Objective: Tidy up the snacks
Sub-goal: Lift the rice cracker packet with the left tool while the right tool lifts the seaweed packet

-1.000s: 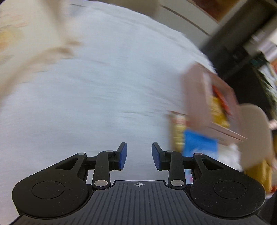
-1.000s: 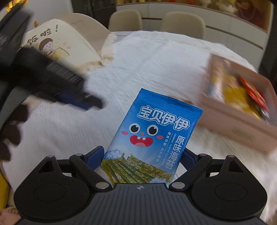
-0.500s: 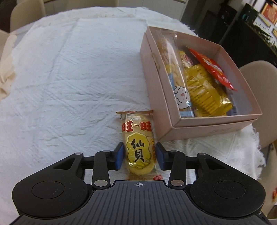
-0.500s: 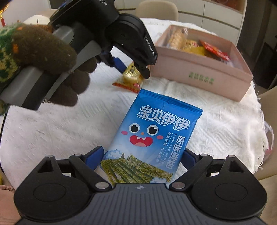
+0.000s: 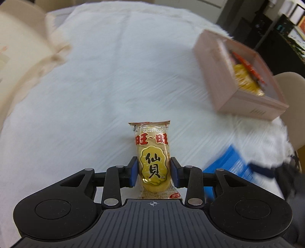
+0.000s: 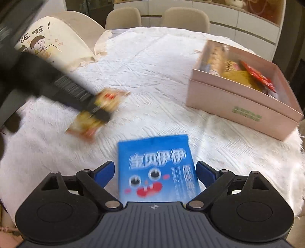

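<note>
A yellow rice-cracker packet (image 5: 152, 145) with red characters is pinched between the blue pads of my left gripper (image 5: 153, 161), clear of the white cloth. The right wrist view shows that gripper (image 6: 99, 106) blurred at mid-left, carrying the same packet (image 6: 108, 99). My right gripper (image 6: 156, 166) stands wide. A blue seaweed packet (image 6: 156, 152) lies between its fingers, with a gap at each pad. The left wrist view catches this blue packet (image 5: 226, 167) at lower right. A pink box (image 6: 238, 106) at the right holds several snacks.
A white textured cloth (image 6: 152, 66) covers the round table. A cream tote bag with a cartoon print (image 6: 47, 43) lies at the back left. Beige chairs (image 6: 124, 17) stand behind the table and another chair (image 5: 291, 85) beside the box (image 5: 247, 108).
My left gripper came down over the cracker packet beside the box, took hold of it and swung it left. The blue packet has come free of my right gripper's pads and dropped lower.
</note>
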Demonstrator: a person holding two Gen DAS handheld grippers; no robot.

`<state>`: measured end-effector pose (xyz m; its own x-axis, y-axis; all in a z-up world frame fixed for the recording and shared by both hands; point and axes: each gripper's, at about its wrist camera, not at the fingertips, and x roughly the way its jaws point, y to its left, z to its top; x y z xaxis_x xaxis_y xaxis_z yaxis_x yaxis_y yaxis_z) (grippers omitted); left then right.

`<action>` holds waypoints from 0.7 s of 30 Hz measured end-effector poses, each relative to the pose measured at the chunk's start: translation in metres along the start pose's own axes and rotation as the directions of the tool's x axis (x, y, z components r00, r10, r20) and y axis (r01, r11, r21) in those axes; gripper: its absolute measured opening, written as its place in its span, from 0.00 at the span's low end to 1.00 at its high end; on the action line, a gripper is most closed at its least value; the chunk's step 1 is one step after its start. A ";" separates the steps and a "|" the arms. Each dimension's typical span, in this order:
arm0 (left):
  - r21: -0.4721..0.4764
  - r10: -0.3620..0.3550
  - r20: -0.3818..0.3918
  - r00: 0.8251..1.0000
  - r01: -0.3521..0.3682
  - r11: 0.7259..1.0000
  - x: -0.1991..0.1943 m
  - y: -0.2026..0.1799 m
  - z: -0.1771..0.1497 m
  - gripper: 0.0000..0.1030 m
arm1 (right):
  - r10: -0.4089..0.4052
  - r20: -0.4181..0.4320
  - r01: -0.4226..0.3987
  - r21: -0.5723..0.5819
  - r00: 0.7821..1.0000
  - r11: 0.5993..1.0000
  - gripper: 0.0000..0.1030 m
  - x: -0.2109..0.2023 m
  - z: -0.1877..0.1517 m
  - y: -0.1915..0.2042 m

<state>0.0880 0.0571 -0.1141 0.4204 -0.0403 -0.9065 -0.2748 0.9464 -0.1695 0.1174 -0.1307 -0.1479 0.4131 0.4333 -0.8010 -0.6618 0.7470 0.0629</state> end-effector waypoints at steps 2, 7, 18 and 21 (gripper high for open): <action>-0.022 0.026 -0.020 0.999 -0.026 0.999 0.001 0.011 -0.009 0.39 | 0.008 -0.016 -0.008 0.009 1.000 1.000 0.90 0.008 0.003 0.003; -0.051 0.007 -0.011 1.000 -0.008 0.999 0.000 0.019 -0.013 0.39 | 0.012 -0.032 -0.012 0.005 0.999 1.000 0.90 0.014 0.004 0.005; -0.025 0.010 -0.002 1.000 -0.010 1.000 0.005 0.008 -0.010 0.50 | -0.012 -0.033 0.011 -0.009 0.999 1.000 0.90 0.008 -0.008 0.000; -0.026 0.013 0.001 1.000 -0.013 1.000 0.005 0.008 -0.010 0.50 | -0.012 -0.028 0.012 0.001 1.000 1.000 0.86 0.005 -0.008 -0.001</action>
<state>0.0794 0.0610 -0.1238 0.4174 -0.0279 -0.9083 -0.3023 0.9384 -0.1677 0.1155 -0.1336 -0.1563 0.4031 0.4104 -0.8180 -0.6565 0.7524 0.0540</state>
